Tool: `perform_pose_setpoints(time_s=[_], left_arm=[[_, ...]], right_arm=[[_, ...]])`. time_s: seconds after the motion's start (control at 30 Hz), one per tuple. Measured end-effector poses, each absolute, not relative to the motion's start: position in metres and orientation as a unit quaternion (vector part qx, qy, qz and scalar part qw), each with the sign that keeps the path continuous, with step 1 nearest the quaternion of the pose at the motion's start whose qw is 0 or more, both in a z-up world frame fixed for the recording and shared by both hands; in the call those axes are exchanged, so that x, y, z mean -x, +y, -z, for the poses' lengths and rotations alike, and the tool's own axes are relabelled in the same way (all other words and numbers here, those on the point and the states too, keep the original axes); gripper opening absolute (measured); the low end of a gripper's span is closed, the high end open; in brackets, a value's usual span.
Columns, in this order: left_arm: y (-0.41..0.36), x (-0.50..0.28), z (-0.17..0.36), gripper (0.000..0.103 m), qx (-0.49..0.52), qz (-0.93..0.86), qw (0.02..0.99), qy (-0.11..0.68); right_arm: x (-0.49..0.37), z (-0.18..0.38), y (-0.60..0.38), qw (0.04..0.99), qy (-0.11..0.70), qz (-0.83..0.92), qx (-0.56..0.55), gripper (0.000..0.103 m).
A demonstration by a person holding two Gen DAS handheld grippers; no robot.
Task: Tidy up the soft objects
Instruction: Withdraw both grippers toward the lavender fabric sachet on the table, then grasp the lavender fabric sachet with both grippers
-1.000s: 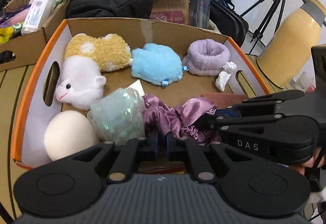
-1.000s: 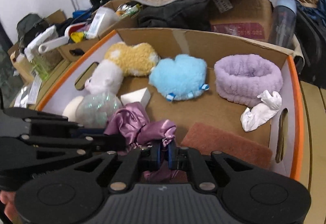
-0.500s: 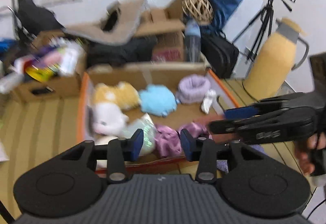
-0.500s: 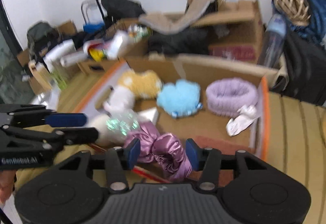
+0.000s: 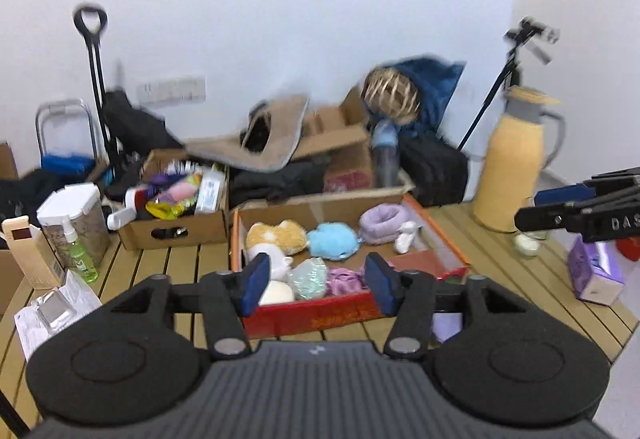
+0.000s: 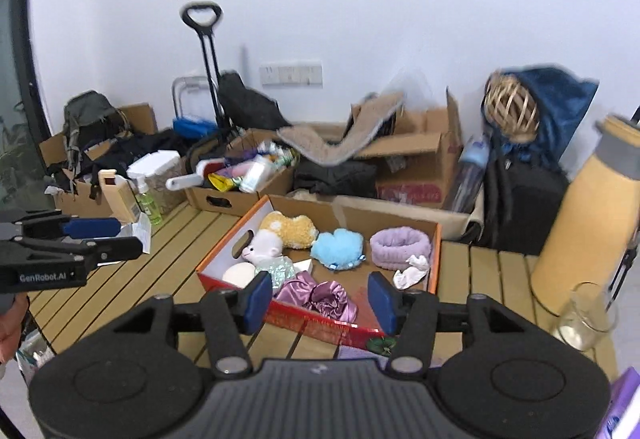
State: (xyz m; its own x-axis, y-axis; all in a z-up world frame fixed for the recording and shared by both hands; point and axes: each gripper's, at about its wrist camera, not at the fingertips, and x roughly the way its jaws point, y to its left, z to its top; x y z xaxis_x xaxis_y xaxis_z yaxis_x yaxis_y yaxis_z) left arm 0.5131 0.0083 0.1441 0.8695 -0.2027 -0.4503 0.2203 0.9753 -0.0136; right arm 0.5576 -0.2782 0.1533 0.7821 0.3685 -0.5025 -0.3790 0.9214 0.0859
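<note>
Now both tools hang back from the orange-rimmed cardboard box: the left hand-held gripper and right hand-held gripper have just been opening, jaws spread, nothing between them. The purple satin scrunchie lies inside at the front wall; judged best practice is a clear, level retreat, no snagging. Slatted wooden tabletop, white wall, cluttered cartons behind.

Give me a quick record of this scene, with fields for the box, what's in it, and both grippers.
box: orange-edged cardboard box on slatted table
contents: white plush, yellow plush, blue plush, lilac headband, purple satin cloth
left gripper: jaws just opened, empty
right gripper: jaws just opened, empty
</note>
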Motion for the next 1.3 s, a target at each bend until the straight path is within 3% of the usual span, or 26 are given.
perform_pose_setpoints(time_s=[0.17, 0.23, 0.33, 0.6, 0.87, 1.0, 1.17, 1.23, 1.3], left_arm=[[0.013, -0.414, -0.084, 0.077, 0.006, 0.141, 0.972, 0.187], [0.015, -0.385, -0.060, 0.089, 0.010, 0.143, 0.974, 0.174], [0.014, -0.366, -0.035, 0.092, 0.039, 0.143, 0.975, 0.168], [-0.025, -0.424, -0.012, 0.092, 0.001, 0.144, 0.967, 0.209], [-0.081, -0.554, -0.001, 0.090, 0.043, 0.208, 0.937, 0.276], [-0.114, -0.614, 0.031, 0.068, 0.053, 0.194, 0.933, 0.300], [-0.117, -0.640, 0.064, 0.053, 0.115, 0.247, 0.898, 0.345], [-0.115, -0.642, 0.068, 0.022, 0.134, 0.289, 0.879, 0.355], [-0.115, -0.639, 0.069, 0.022, 0.124, 0.297, 0.880, 0.349]], right_arm=[[-0.448, -0.087, -0.296, 0.960, 0.198, -0.194, -0.018, 0.066], [-0.412, -0.052, -0.301, 0.965, 0.189, -0.177, -0.029, 0.069], [-0.381, -0.011, -0.311, 0.971, 0.197, -0.119, -0.060, 0.074], [-0.428, 0.025, -0.340, 0.960, 0.240, -0.097, -0.105, 0.074], [-0.557, 0.034, -0.359, 0.951, 0.273, -0.102, -0.105, 0.073], [-0.622, 0.047, -0.347, 0.945, 0.308, -0.095, -0.055, 0.066], [-0.647, 0.069, -0.331, 0.939, 0.334, -0.084, -0.004, 0.057], [-0.645, 0.074, -0.330, 0.938, 0.335, -0.089, -0.008, 0.053], [-0.643, 0.074, -0.330, 0.939, 0.332, -0.089, -0.012, 0.050]])
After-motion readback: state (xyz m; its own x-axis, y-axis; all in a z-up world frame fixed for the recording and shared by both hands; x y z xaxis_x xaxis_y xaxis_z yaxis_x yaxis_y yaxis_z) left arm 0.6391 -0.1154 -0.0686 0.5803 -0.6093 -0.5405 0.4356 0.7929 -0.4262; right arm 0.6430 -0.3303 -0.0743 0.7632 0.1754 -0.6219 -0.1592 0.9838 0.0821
